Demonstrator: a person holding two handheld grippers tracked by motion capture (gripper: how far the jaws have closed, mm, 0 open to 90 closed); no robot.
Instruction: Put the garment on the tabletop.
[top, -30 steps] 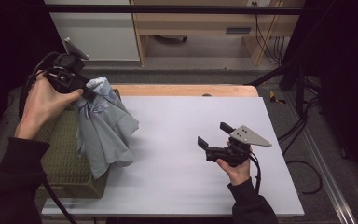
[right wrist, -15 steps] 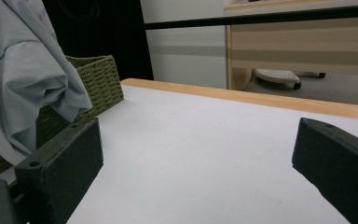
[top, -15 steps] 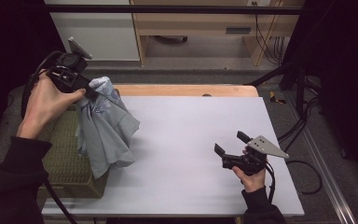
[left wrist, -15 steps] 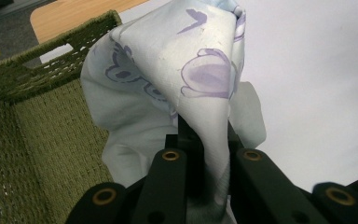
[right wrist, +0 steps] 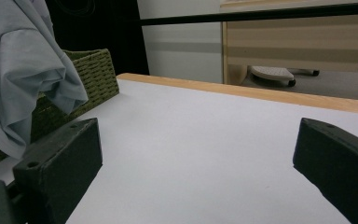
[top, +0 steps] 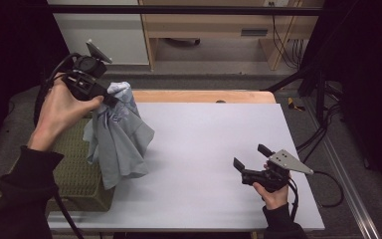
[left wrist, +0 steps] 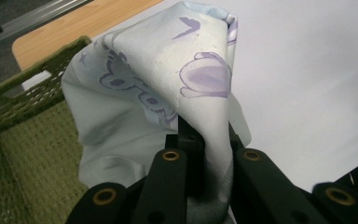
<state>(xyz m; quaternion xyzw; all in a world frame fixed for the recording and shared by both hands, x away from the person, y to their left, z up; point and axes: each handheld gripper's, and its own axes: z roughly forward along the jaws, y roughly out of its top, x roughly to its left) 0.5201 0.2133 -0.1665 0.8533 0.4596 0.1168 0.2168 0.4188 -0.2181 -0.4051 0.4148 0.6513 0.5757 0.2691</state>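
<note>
Left claw (top: 110, 97) up high at the counter's far-left corner, pinched on top of my pale blue garment (top: 117, 137). High view: garment hangs from that pinch, long axis vertical, hem down and touching the white counter (top: 204, 149) beside the green woven basket (top: 74, 169), partly over its rim. Right claw (top: 249, 157) near the front-right, jaws spread, nothing in it, pointing left toward the cloth. Wide bare counter between the two.

Left gripper view: jaws pressed on a bunched fold of garment (left wrist: 168, 84), purple print facing up, basket (left wrist: 23, 140) below-left, open counter to the right.

Right gripper view: jaws wide apart, garment (right wrist: 23, 70) hanging at far left over basket (right wrist: 91, 70), wooden far edge (right wrist: 261, 95) of the counter ahead.
</note>
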